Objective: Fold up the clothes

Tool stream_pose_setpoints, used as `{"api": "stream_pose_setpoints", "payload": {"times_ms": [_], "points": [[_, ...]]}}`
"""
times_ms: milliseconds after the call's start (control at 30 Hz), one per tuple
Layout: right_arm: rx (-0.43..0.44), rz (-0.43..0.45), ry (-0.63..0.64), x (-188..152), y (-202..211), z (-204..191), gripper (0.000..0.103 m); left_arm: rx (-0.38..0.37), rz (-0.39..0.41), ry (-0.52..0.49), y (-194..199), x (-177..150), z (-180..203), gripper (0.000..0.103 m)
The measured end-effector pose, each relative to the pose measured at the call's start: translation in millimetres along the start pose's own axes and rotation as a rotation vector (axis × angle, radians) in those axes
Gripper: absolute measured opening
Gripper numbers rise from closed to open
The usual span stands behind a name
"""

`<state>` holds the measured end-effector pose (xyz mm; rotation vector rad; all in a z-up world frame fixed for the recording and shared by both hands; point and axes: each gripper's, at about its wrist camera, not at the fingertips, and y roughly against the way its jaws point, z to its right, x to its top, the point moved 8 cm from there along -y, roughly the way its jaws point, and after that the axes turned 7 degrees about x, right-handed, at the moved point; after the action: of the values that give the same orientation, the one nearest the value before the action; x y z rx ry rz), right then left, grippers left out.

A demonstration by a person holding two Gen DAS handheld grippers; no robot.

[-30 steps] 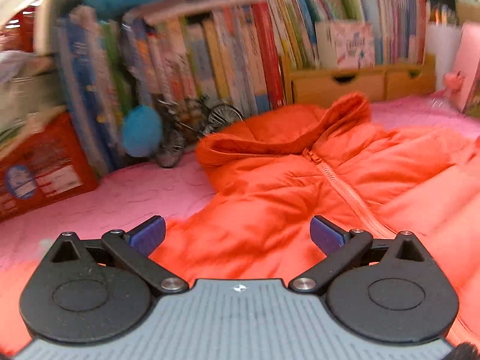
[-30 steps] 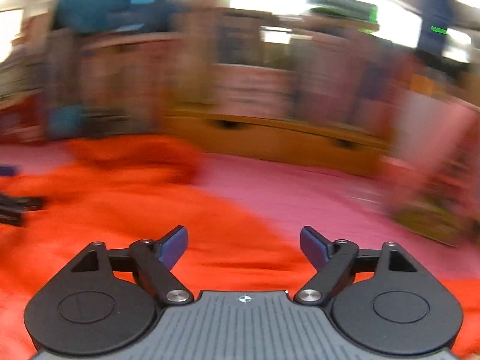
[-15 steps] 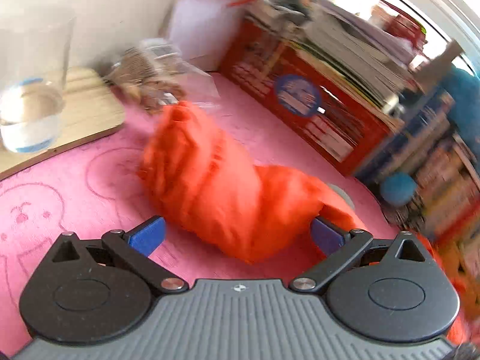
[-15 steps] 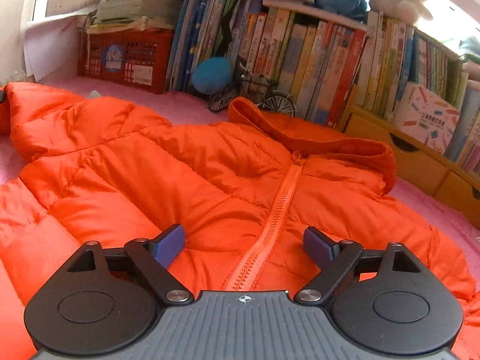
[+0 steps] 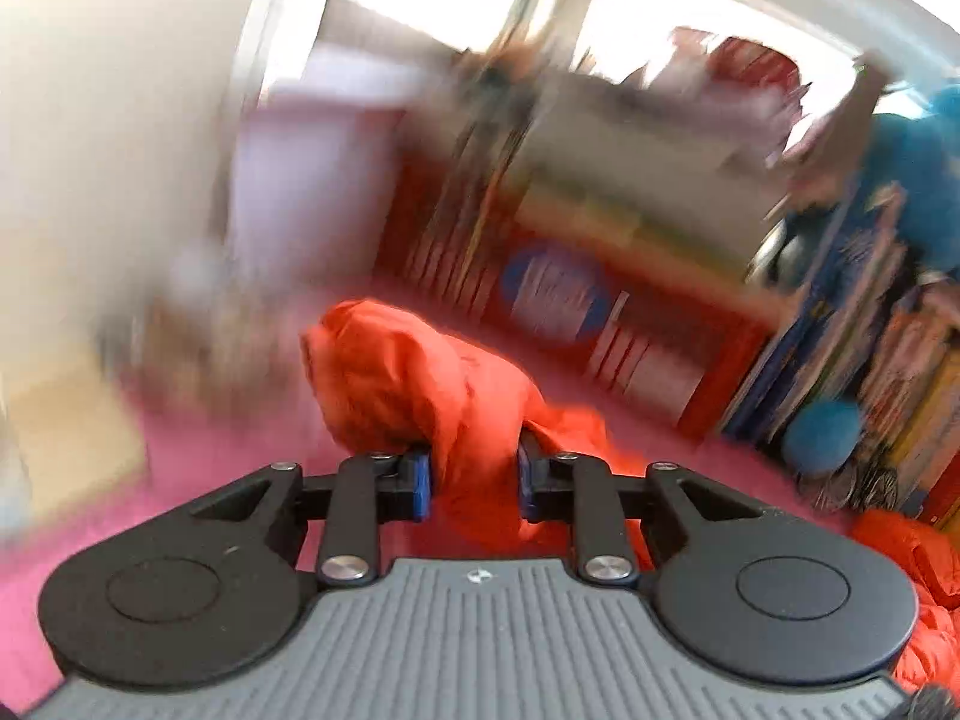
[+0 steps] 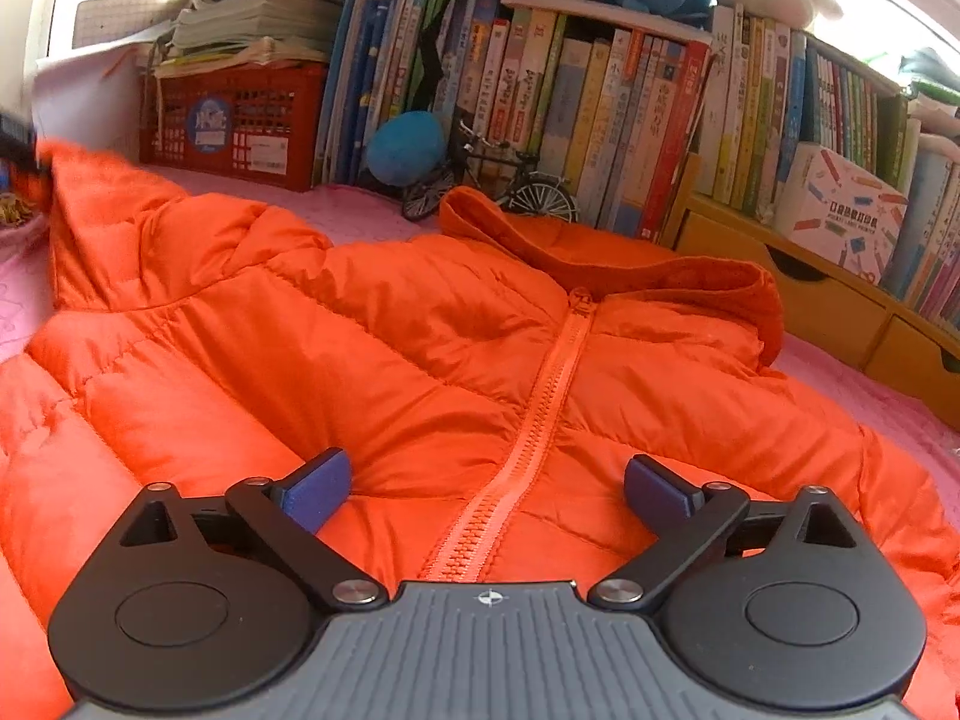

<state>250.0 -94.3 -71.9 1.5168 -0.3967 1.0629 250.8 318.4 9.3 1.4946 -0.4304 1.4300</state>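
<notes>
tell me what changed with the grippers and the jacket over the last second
The left gripper swung from the jacket's front to its sleeve and is closing on it. The right gripper settled over the zipper, jaws opening, empty. The jacket stays flat, zipped.

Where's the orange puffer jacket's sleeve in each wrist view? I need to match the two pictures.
Left wrist: the orange puffer jacket's sleeve stands at centre, bunched between the closing jaws of the left gripper, pads pressing on it.
Right wrist: the sleeve is at far left, lifted towards the frame edge; the right gripper is opening over the zip, holding nothing.
Shared landmark: the red plastic crate with a blue round label.
</notes>
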Motion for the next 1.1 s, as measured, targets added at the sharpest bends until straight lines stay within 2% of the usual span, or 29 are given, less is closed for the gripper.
{"api": "stream_pose_setpoints", "payload": {"times_ms": [67,100,167,300,367,400,433,467,533,567,667,733,767,833,933,1000,1033,1067,1100], "points": [[0.006,-0.003,-0.010,-0.1,-0.7,1.2,0.100,0.034,0.117,-0.067,20.1,18.6,3.7,0.025],[0.006,-0.006,-0.015,-0.1,-1.2,1.9,0.101,0.095,0.157,-0.095,25.3,24.0,-0.6,0.025],[0.010,-0.009,-0.026,-0.3,-2.2,3.2,0.102,0.202,0.136,-0.136,17.5,22.9,-15.8,0.033],[0.023,-0.015,-0.048,-0.8,-4.0,5.8,0.103,0.348,0.053,-0.233,2.1,5.3,-38.1,0.035],[0.026,-0.017,-0.054,-1.0,-4.5,6.3,0.103,0.399,0.074,-0.306,4.5,0.5,-35.6,0.051],[0.027,-0.018,-0.056,-1.1,-4.8,6.3,0.103,0.423,0.085,-0.328,7.5,0.1,-31.9,0.052],[0.027,-0.018,-0.057,-1.2,-5.0,6.4,0.103,0.418,0.095,-0.334,13.8,0.5,-24.2,0.052],[0.028,-0.018,-0.058,-1.3,-5.1,6.5,0.103,0.343,0.114,-0.348,24.0,-1.0,-7.3,0.052],[0.029,-0.019,-0.059,-1.0,-4.9,6.5,0.103,0.111,0.166,-0.413,50.0,-9.3,42.3,0.053],[0.030,-0.019,-0.060,-1.0,-4.9,6.6,0.103,0.005,0.167,-0.464,60.6,-20.9,71.9,0.056],[0.030,-0.020,-0.061,-0.8,-4.9,6.6,0.103,-0.271,0.111,-0.602,88.1,-66.6,155.2,0.060],[0.030,-0.020,-0.060,-0.8,-4.8,6.6,0.103,-0.412,0.004,-0.611,87.3,-96.3,193.2,0.058],[0.031,-0.020,-0.060,-1.2,-4.7,7.1,0.103,-0.428,-0.056,-0.609,78.6,-108.0,202.3,0.056],[0.032,-0.020,-0.063,-1.3,-4.7,7.4,0.103,-0.385,-0.141,-0.619,55.0,-122.5,204.0,0.048],[0.039,-0.020,-0.067,-1.4,-4.8,7.2,0.103,-0.317,-0.137,-0.652,29.6,-119.6,177.1,0.051],[0.048,-0.021,-0.072,-1.3,-5.2,7.3,0.103,-0.192,-0.096,-0.706,16.8,-110.6,150.5,0.052],[0.055,-0.023,-0.077,-1.3,-5.6,7.8,0.103,-0.155,-0.090,-0.715,11.5,-105.4,139.0,0.055],[0.064,-0.024,-0.082,-1.4,-5.9,8.2,0.103,-0.145,-0.095,-0.709,6.6,-100.1,129.2,0.062],[0.069,-0.025,-0.085,-1.6,-6.2,8.5,0.103,-0.125,-0.100,-0.697,1.9,-95.1,119.6,0.064]]}}
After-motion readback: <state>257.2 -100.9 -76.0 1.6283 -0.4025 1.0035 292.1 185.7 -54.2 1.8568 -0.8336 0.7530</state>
